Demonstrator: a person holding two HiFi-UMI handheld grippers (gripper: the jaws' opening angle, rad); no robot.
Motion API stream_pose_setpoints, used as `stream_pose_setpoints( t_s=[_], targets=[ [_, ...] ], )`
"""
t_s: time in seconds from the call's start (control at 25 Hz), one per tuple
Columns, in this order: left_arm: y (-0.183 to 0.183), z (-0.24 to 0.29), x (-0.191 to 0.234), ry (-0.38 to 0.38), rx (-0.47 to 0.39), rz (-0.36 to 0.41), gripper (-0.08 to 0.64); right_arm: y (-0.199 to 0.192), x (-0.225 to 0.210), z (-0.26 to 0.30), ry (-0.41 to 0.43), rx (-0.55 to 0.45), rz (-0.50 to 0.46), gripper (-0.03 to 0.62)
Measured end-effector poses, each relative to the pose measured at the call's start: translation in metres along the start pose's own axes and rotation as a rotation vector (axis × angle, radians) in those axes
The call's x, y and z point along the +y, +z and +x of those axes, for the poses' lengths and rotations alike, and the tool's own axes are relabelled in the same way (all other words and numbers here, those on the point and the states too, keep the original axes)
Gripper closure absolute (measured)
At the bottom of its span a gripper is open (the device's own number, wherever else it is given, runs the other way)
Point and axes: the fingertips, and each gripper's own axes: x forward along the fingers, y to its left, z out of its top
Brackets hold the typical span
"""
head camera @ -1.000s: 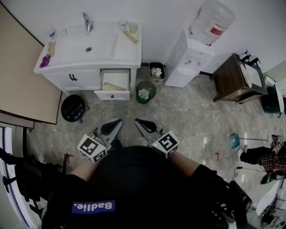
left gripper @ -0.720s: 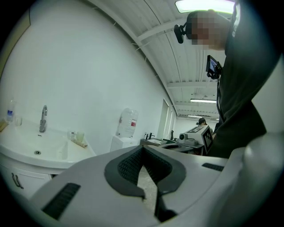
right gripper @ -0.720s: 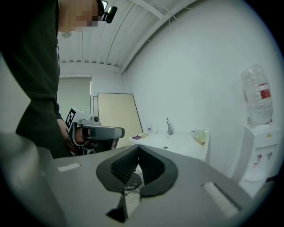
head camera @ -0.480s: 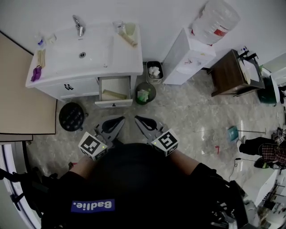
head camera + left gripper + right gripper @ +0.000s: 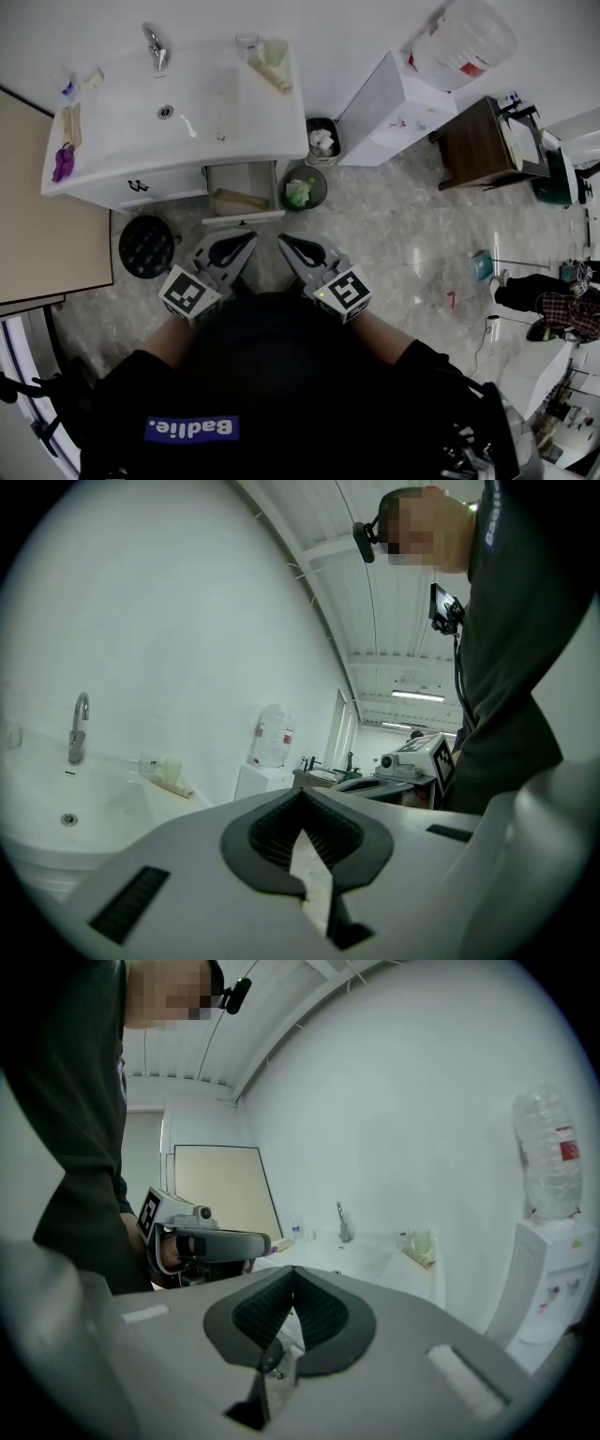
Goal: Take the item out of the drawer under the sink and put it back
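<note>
Clenched shut, the left claw had its ribbed dark pads pressed together with nothing between them. So did the right claw, its jaws closed tight and empty. From the head view both claws were held side by side in front of the person's dark shirt, tips angled toward each other and aimed at the white vanity. Each gripper view caught the other claw off to its side.

At the vanity's right end the drawer stood pulled open under the countertop. A tan item lay inside it, slanted across the bottom; what it was could not be made out. Neither claw touched the drawer: both were short of its front panel.

On the vanity top sat the white washbasin with a chrome faucet behind it, two cups at the back right corner, and a purple object at the left edge. A black round stool stood on the tiled floor left of the drawer. A round bin with a green liner stood just right of the drawer, with a smaller dark bin behind it against the wall. Farther right were a white water dispenser carrying a big clear bottle, then a brown wooden table.
</note>
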Motion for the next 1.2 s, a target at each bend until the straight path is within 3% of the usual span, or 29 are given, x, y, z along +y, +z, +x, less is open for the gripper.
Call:
stream_pose_setpoints(
  t_s=[0.52,0.76,1.2],
  targets=[
    [-0.007,0.054,0.032,0.11,0.043,-0.022,0.554,0.004,-0.068,0.003,0.071,0.013,0.01,0.591],
    [-0.022,0.064,0.051,0.156,0.062,0.01,0.554,-0.002,-0.08,0.006,0.089,0.023,0.017,0.589],
    [-0.058,0.07,0.083,0.203,0.179,-0.003,0.552,-0.019,-0.083,0.009,0.098,0.049,0.056,0.589]
  ],
)
